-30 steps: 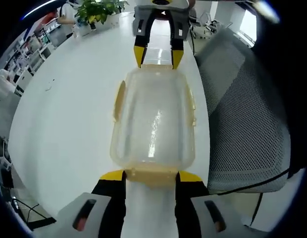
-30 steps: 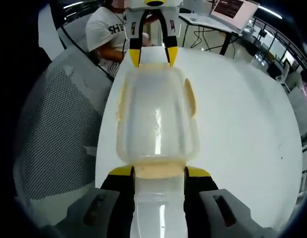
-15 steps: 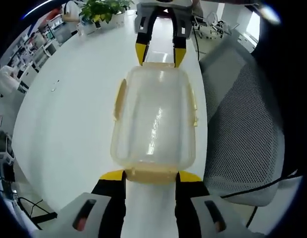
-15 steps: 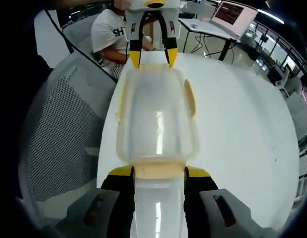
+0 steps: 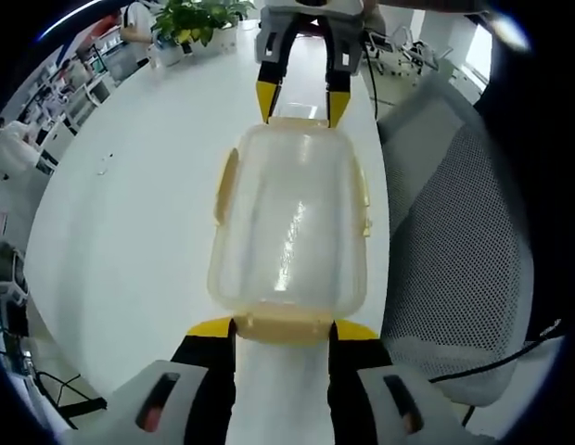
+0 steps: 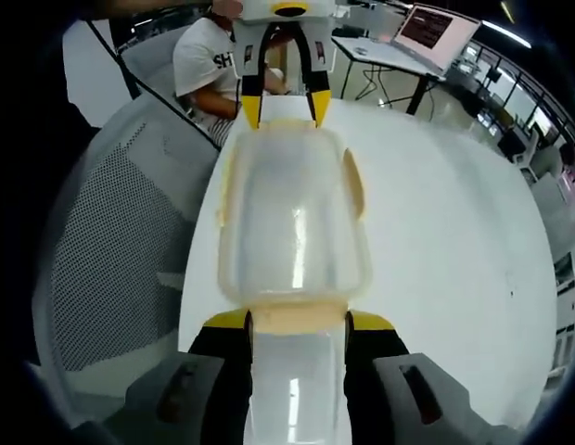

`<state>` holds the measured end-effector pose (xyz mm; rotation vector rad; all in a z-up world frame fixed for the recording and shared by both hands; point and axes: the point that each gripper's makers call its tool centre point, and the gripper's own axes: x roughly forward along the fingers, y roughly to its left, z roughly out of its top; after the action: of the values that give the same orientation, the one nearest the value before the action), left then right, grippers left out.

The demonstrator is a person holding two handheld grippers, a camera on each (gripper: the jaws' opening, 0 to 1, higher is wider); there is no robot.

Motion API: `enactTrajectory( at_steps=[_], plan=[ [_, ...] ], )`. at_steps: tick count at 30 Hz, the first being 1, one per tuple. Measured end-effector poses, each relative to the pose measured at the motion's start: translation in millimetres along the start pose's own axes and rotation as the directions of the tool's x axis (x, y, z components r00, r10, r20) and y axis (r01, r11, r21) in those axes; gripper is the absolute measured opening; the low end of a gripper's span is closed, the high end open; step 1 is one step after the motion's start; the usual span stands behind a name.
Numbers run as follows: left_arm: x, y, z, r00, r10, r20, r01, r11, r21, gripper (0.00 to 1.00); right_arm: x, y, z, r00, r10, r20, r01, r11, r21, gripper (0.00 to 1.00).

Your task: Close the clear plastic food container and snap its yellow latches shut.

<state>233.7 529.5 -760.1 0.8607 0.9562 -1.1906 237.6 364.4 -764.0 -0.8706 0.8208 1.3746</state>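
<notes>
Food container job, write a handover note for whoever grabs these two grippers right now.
Left gripper: jaws at one short end of the container, on that end's yellow latch.
Right gripper: jaws at the opposite short end.
Container: held between the two grippers above the white table, next to a mesh chair.
Done: the lid looks to be on.
Left: the side latches look flared out, so press them down; whether the end latches have clicked is unclear.
</notes>
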Motion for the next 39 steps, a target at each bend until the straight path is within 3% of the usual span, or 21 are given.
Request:
enactTrajectory(
  at_steps=[39],
  plan=[
    [46,-14.9,78.5,0.999,-0.029,0.038,0.028,1.0,0.006,0.33,-33,0,-85.6,0.999,0.005,-0.053,-0.004,1.0,0.017,0.35]
  ],
)
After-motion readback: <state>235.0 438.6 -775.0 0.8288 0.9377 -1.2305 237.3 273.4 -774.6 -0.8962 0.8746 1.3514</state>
